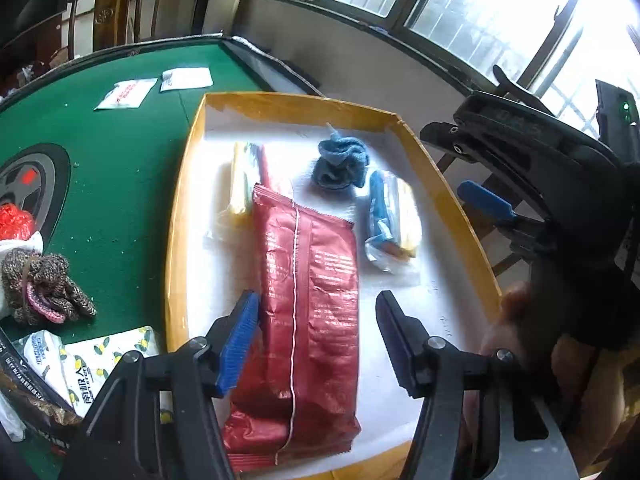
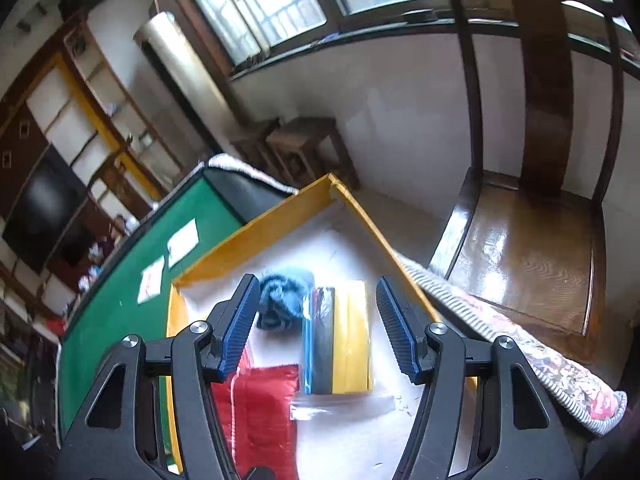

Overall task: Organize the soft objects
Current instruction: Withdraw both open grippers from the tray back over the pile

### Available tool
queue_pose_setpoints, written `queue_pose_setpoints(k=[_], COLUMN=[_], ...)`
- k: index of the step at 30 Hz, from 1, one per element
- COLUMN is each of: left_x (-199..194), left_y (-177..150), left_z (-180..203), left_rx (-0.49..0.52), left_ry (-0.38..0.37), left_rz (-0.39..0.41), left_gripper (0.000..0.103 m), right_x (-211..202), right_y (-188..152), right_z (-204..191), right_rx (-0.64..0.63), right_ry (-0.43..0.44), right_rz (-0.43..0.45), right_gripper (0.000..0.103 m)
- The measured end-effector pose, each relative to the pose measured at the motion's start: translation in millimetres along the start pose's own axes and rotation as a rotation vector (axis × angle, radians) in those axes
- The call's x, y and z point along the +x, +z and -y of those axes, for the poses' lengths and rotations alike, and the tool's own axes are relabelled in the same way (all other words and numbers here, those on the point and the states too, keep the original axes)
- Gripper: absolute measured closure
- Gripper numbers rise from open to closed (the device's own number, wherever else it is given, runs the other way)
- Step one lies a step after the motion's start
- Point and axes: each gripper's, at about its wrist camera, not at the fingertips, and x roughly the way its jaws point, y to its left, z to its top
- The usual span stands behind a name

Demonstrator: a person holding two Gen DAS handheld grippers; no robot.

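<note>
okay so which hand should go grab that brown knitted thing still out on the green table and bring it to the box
Left, probably. The brown knitted piece lies on the green table at the left edge of the left wrist view, just outside the yellow box. The right gripper faces the box's far right corner, and its view doesn't show the piece.

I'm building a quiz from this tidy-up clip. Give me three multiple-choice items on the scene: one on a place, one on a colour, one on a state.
1. Where does the red packet lie?
A. in the yellow-rimmed box
B. on the green table
C. on the wooden chair

2. What colour is the crumpled cloth in the box?
A. white
B. blue
C. orange

3. How do the left tongs stand?
A. shut on the red packet
B. shut on nothing
C. open, over the packet

Answers:
1. A, the packet rests on the box's white floor.
2. B, it shows blue in both views.
3. C, a gap shows between the right pad and the packet.
</note>
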Motion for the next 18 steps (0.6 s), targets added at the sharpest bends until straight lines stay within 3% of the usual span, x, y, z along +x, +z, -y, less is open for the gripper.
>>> queue_pose_setpoints(k=[6,10,18], left_x=[-30,-62,-104], left_y=[-2,-4,-15], left_z=[1,-10,-51], left_rx=[0.004,0.004,-0.034], left_ry=[0.020,0.082,0.138], left_rz=[0.070,0.149,0.184], left_gripper=[0.042,0.042,0.040], right_x=[-15,-20,-26], right_y=[3,0,-17], right_z=[2,-6,-42], right_rx=[0.038,0.024,-0.127], right_ry=[0.073,0.160,0.265], right_rz=[0.062,0.080,0.081], right_gripper=[0.042,0.042,0.042])
